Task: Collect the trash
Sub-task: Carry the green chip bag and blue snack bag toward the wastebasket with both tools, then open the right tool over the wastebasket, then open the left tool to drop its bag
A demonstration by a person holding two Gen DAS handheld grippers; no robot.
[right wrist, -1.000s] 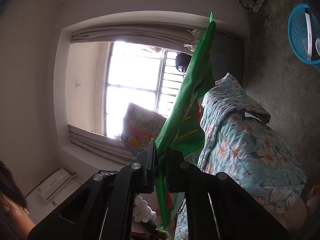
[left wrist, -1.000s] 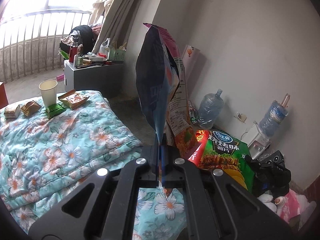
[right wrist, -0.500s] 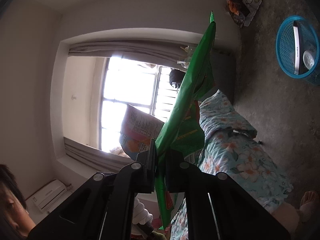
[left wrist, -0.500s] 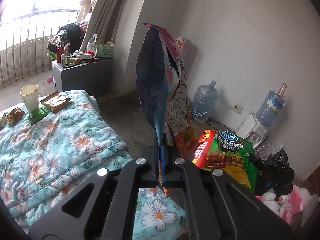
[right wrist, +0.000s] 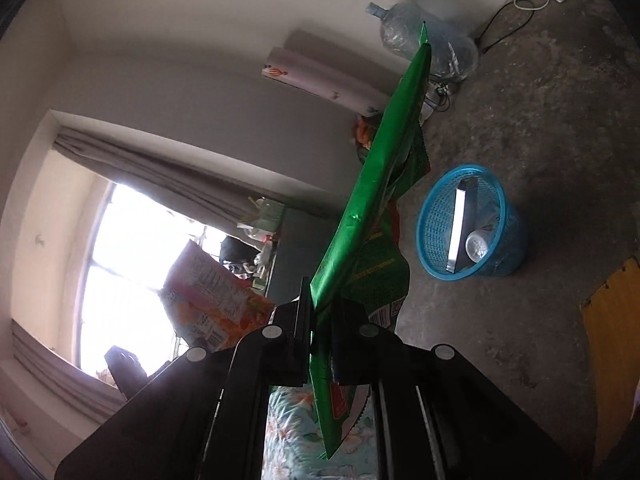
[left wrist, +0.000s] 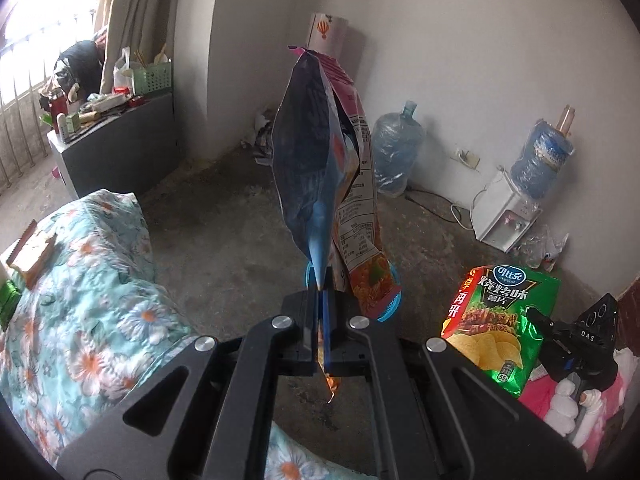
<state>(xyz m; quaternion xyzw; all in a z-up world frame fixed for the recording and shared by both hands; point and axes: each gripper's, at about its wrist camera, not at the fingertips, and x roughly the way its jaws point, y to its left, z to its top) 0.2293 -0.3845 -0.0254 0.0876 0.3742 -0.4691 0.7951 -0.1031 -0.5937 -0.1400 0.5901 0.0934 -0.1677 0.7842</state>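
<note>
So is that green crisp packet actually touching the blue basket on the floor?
Apart. The right wrist view shows the green crisp packet pinched in the right gripper, with bare floor showing between it and the blue basket.

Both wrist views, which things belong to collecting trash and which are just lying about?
Part of the job:
- blue snack bag, pinched in the left gripper
- green chip bag, pinched in the right gripper
- blue basket on the floor, already holding trash
- wrappers on the quilt

Just lying about:
- water jug
- water dispenser
- grey cabinet
- curtain
</note>
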